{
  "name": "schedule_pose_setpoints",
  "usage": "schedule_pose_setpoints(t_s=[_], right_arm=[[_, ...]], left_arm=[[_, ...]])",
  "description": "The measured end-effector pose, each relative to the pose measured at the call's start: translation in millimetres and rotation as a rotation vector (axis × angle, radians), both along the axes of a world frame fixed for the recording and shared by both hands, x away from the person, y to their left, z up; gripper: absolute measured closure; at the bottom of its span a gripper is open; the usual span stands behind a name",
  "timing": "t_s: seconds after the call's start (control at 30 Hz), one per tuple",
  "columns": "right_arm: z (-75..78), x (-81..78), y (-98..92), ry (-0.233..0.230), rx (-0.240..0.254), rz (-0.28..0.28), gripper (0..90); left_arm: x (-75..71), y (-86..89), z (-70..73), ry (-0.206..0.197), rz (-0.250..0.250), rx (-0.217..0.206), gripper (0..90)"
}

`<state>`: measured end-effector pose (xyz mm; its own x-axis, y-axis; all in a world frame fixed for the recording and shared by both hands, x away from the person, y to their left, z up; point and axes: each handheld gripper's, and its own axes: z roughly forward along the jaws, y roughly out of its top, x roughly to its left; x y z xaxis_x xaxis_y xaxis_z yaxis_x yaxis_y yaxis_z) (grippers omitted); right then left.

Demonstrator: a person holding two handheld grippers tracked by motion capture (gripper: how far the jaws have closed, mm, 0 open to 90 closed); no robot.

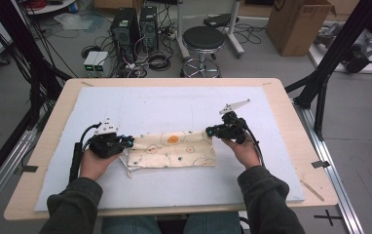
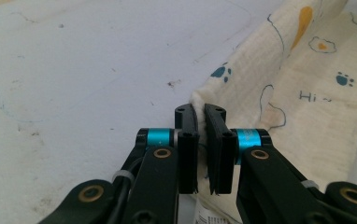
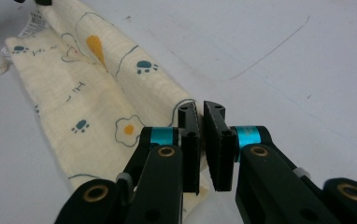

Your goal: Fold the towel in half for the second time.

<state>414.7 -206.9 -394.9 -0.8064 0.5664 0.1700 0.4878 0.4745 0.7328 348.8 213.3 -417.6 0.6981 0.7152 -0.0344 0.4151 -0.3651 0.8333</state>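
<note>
soft cloth [image 1: 174, 150], light and floppy; each hand-held gripper, left [image 1: 128, 142] and right [image 1: 209, 131], pinches a top corner.

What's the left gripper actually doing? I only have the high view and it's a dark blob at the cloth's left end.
Observer: In the left gripper view the left gripper has its jaws shut on a corner edge of the cloth.
Operator: And the right one?
Observer: Same there. In the right gripper view the right gripper is shut on a folded corner of the cloth, with fabric pinched between the jaws.
Operator: Any print detail I can't make out?
Observer: Up close the cloth shows teal paw prints, a small flower and the letters "Hi".
Operator: Anything else at the left end?
Observer: A white label is sewn on there.
</note>
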Motion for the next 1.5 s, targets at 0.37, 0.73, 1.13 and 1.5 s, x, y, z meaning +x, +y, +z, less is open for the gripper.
schedule_pose_setpoints(t_s=[0.37, 0.73, 1.13, 1.5], right_arm=[[-6.9, -17.8, -7.1, -0.002, 0.021, 0.031, 85.3], [-12.8, -38.2, -12.7, -0.003, 0.027, 0.071, 85.2], [-21.1, -56.4, -16.8, -0.008, 0.025, 0.093, 85.0], [-30.3, -67.3, -16.4, -0.027, -0.002, 0.11, 83.8]], left_arm=[[-12.9, -1.9, -0.6, -0.01, -0.044, -0.012, 82.6], [-30.2, -5.5, 1.6, -0.02, -0.112, 0.034, 82.8], [-45.5, -6.5, -7.4, -0.031, -0.142, 0.074, 82.8], [-50.5, -8.2, -12.2, -0.039, -0.148, 0.096, 81.0]])
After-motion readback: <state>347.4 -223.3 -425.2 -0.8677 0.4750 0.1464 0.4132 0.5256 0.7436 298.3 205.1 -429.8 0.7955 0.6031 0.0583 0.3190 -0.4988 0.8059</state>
